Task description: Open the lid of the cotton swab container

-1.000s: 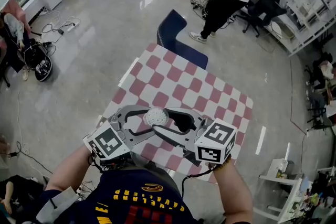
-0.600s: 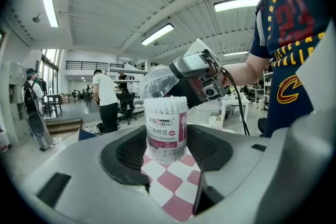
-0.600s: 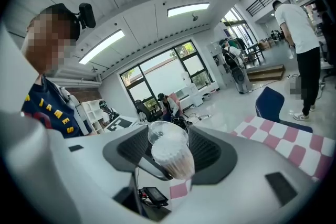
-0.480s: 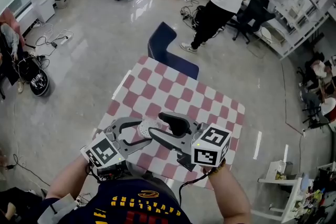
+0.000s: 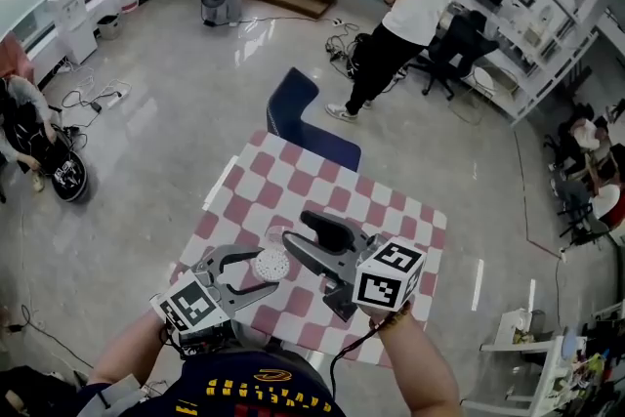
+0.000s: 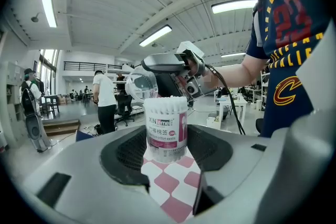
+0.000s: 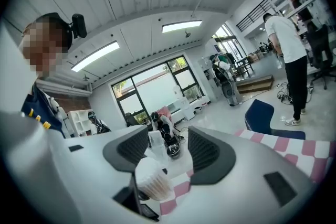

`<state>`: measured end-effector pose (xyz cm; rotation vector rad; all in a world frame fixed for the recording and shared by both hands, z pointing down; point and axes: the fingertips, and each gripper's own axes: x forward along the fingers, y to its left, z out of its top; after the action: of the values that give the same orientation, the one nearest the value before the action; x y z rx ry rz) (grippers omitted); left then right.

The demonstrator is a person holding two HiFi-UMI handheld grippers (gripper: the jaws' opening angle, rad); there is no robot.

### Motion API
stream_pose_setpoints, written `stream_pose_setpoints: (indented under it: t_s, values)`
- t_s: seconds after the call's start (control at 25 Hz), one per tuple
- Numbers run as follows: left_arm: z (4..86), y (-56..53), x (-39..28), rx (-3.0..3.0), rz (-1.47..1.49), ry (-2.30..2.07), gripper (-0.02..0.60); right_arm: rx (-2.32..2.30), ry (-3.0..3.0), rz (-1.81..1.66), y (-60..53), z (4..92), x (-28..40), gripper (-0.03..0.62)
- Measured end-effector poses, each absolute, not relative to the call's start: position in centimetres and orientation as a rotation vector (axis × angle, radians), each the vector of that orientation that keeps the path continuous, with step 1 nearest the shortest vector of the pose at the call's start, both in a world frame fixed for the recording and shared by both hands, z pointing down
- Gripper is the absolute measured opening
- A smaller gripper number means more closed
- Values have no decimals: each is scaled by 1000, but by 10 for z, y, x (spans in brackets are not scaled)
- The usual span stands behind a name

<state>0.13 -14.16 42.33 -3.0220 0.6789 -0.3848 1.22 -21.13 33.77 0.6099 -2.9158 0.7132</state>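
Note:
The cotton swab container (image 5: 271, 265) stands upright on the checked table (image 5: 391, 210), its white swab tips bare on top. My left gripper (image 5: 269, 269) is shut on the container (image 6: 166, 126), one pad against each side. The clear round lid (image 5: 276, 234) is off and hangs just above and beside the container. My right gripper (image 5: 298, 239) is shut on this lid (image 7: 156, 143), raised above the container (image 7: 152, 182). In the left gripper view the lid (image 6: 142, 85) shows at the tip of the right gripper (image 6: 157, 65).
A dark blue chair (image 5: 298, 117) stands at the table's far edge. A person in a white shirt (image 5: 405, 15) stands farther off, near desks and shelves (image 5: 547, 24). Cables and bags (image 5: 59, 171) lie on the floor at the left.
My right gripper, which sat over the container's top, has risen with the lid. The left gripper keeps its hold on the container. The head view has tilted a little.

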Motion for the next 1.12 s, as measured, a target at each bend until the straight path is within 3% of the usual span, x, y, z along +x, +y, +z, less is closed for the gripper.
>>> stream_pose_setpoints:
  t_s: [0.56,1.12]
  values:
    - [419,-136,7,-3023,-363,653,244,741,-2861,931,-247,374,28,239]
    - [438,-153,-11,-3074,-369,765,244,803,-2924,848,-244,345,28,239]
